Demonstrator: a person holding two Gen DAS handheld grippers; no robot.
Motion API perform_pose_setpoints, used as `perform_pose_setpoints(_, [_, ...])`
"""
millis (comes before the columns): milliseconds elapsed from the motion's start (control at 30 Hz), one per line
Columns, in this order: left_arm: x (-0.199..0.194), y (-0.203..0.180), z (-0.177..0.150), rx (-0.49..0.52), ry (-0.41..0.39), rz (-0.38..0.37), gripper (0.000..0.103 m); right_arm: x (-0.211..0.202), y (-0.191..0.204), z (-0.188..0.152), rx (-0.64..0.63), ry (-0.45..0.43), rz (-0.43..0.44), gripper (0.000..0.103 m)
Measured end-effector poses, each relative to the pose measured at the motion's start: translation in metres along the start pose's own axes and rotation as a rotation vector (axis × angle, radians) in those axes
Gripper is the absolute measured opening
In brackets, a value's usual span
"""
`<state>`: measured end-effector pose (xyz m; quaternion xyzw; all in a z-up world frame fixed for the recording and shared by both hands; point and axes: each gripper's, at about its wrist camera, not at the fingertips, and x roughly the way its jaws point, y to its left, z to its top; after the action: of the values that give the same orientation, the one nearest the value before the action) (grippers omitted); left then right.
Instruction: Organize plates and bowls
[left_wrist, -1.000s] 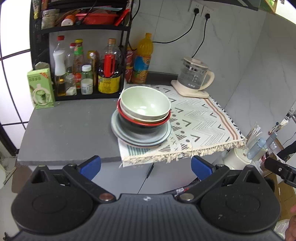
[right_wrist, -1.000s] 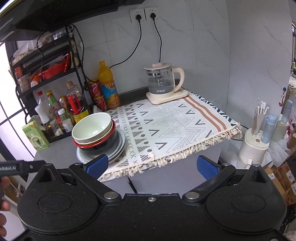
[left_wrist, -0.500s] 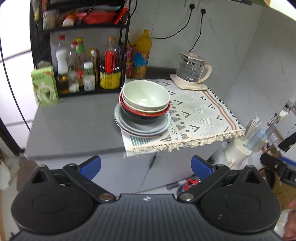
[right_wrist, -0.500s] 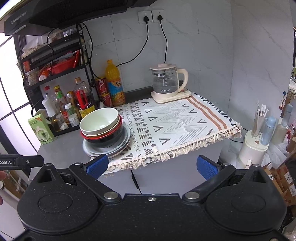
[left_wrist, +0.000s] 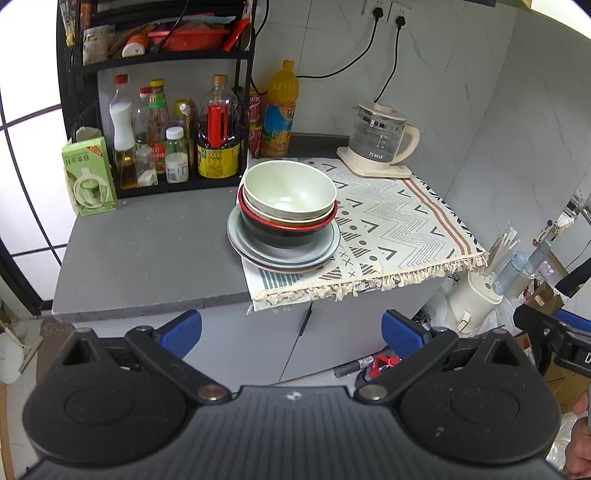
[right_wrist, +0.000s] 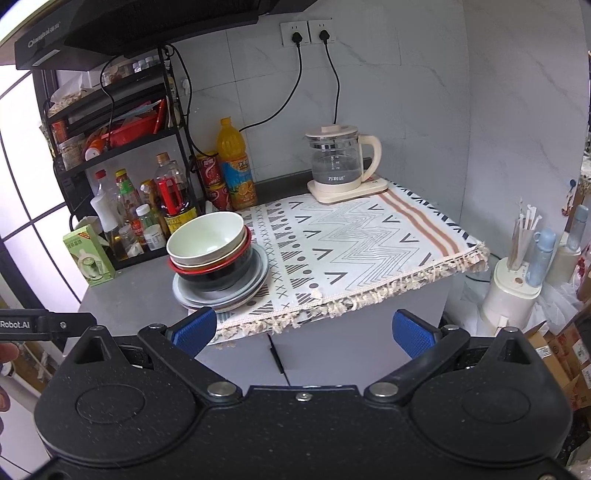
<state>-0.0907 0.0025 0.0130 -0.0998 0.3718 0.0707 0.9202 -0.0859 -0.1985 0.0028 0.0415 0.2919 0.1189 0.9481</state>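
Bowls (left_wrist: 290, 206), 3 nested with a pale green one on top and a black-and-red one lowest, sit on stacked grey plates (left_wrist: 283, 251) at the left edge of a patterned cloth (left_wrist: 391, 229) on the grey counter (left_wrist: 147, 254). A kettle (left_wrist: 378, 138) stands at 2 o'clock from the stack, a bottle rack (left_wrist: 159, 122) at 10 o'clock. Left gripper (left_wrist: 291, 328) hangs released, blue pads wide apart, off the counter's near edge at 6 o'clock. Right gripper (right_wrist: 304, 334) likewise hangs released and empty, well apart from the stack.
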Motion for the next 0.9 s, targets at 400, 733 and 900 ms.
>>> perform_pose_setpoints(400, [-0.004, -0.0034, -0.0013, -0.011, -0.004, -0.002, 0.102, -0.0046, -0.0035, -0.0006, 0.007, -0.009, 0.003, 0.102])
perform_pose_setpoints(733, [-0.0042, -0.003, -0.002, -0.012, -0.002, 0.001, 0.102, -0.0069, -0.0035, -0.0019, 0.006, -0.011, 0.011, 0.102])
perform_pose_setpoints(900, [-0.0072, -0.003, -0.0013, -0.029, 0.006, 0.005, 0.102, -0.0069, -0.0016, -0.0018, 0.001, -0.012, 0.013, 0.102])
